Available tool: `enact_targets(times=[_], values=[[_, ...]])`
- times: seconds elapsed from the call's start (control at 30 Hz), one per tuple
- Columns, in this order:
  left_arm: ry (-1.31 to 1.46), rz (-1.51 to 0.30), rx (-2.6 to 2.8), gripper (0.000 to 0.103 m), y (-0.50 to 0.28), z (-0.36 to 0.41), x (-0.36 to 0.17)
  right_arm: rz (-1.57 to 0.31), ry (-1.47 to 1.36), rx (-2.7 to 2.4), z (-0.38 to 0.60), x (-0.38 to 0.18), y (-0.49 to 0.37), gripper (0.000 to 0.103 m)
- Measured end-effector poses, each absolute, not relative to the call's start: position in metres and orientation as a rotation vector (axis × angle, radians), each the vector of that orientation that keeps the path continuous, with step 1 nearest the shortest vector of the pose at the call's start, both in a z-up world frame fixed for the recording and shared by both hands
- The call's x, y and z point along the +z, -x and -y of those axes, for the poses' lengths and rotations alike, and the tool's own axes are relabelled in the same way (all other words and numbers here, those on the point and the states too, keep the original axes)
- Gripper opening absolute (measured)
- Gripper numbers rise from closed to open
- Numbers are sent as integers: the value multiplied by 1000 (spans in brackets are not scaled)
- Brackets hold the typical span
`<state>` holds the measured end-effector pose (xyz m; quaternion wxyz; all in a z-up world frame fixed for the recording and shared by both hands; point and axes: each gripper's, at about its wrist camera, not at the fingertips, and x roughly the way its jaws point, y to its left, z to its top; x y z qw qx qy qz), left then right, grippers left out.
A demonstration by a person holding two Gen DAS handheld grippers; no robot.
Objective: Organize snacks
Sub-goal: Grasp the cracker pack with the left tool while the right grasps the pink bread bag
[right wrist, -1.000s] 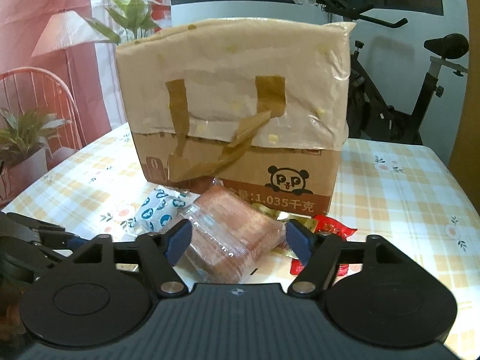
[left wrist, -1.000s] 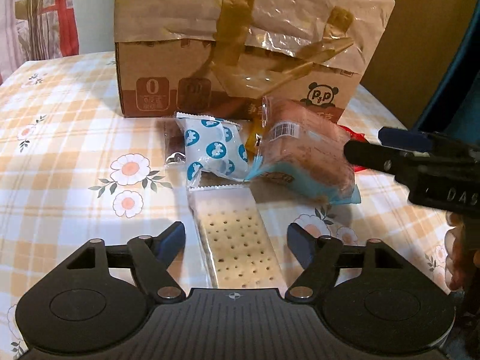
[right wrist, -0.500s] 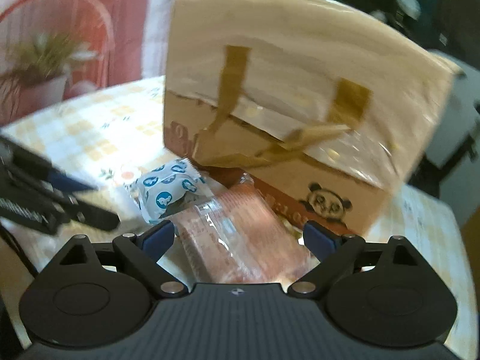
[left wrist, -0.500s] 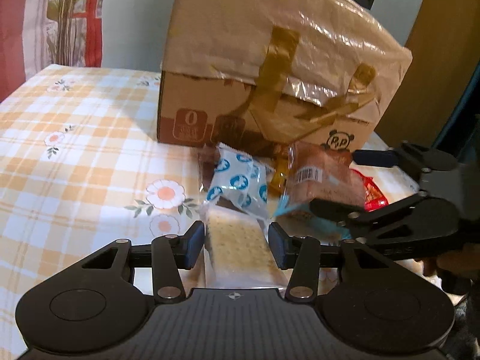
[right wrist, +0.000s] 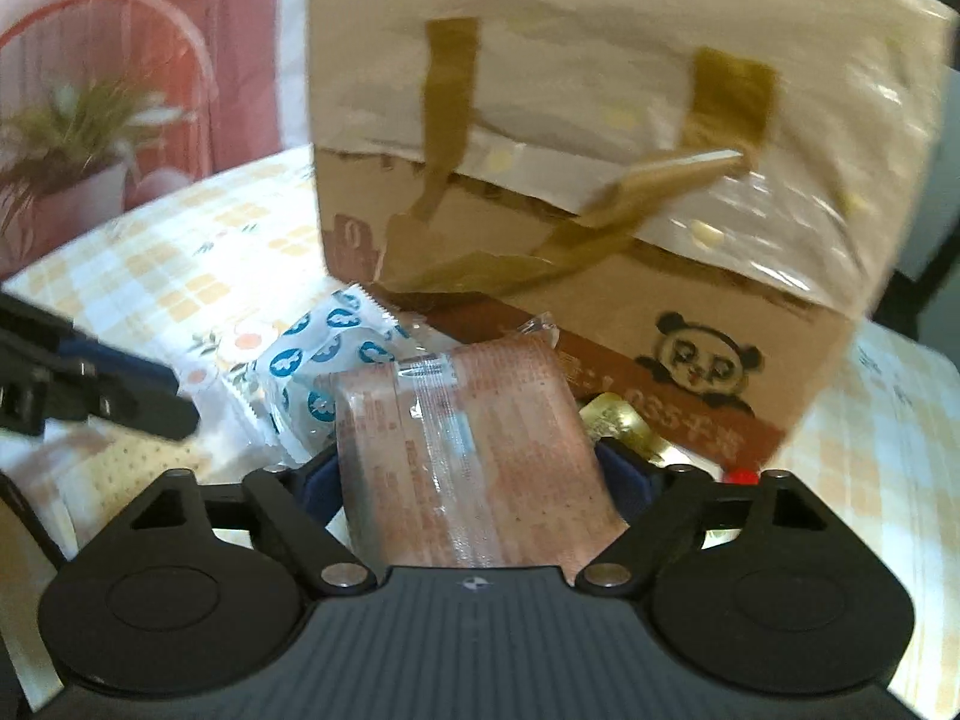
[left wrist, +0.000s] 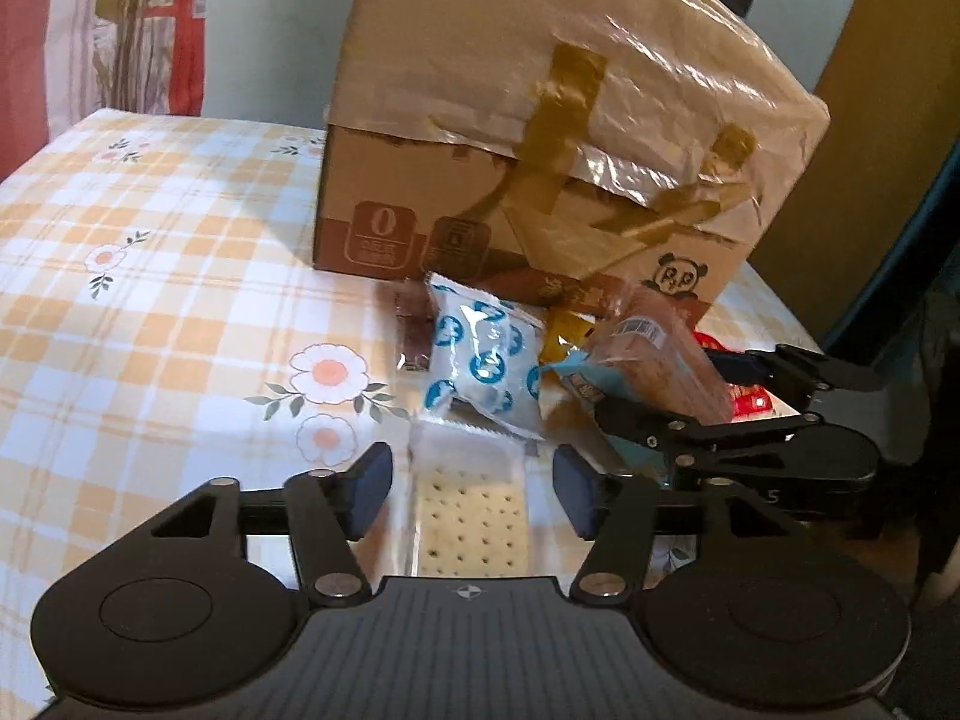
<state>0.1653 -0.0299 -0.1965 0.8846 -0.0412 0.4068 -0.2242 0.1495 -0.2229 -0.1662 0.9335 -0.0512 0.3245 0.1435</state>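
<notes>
A cracker pack [left wrist: 470, 510] lies on the checked tablecloth between the fingers of my left gripper [left wrist: 471, 489], which is open around it without touching. My right gripper [right wrist: 474, 474] is shut on a brown cake pack [right wrist: 474, 450], which also shows in the left wrist view [left wrist: 657, 360]. A white-and-blue snack bag [left wrist: 480, 366] lies just beyond the crackers and also shows in the right wrist view [right wrist: 312, 372]. A gold wrapper [right wrist: 618, 420] and a red wrapper [left wrist: 750, 402] lie near the box.
A large cardboard box [left wrist: 540, 138] with plastic film and tape stands behind the snacks. A small dark bar [left wrist: 414, 330] lies by its base. The tablecloth [left wrist: 150, 300] stretches to the left. A plant pot [right wrist: 72, 192] stands off the table.
My right gripper has closed on the brown cake pack. My left gripper's fingers have opened wider around the cracker pack.
</notes>
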Motion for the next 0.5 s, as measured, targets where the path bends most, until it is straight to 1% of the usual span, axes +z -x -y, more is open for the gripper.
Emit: enact_targets(times=[0.17,0.4,0.43,0.47,0.5], values=[[10,-904,-456,63,-165,43,-208,-622,27,222,224,-168,-130,83],[-49,-888,-444,63,-162,50,-210,-587,39,210,220,-173,-123,81],[-65,-886,-440,62,-162,53,-210,-585,43,210,219,-173,-123,81],[-83,-883,-434,50,-161,54,-210,-584,46,210,218,-174,-123,81],[-99,-878,-430,48,-161,55,-210,-582,46,211,218,-174,-123,81]])
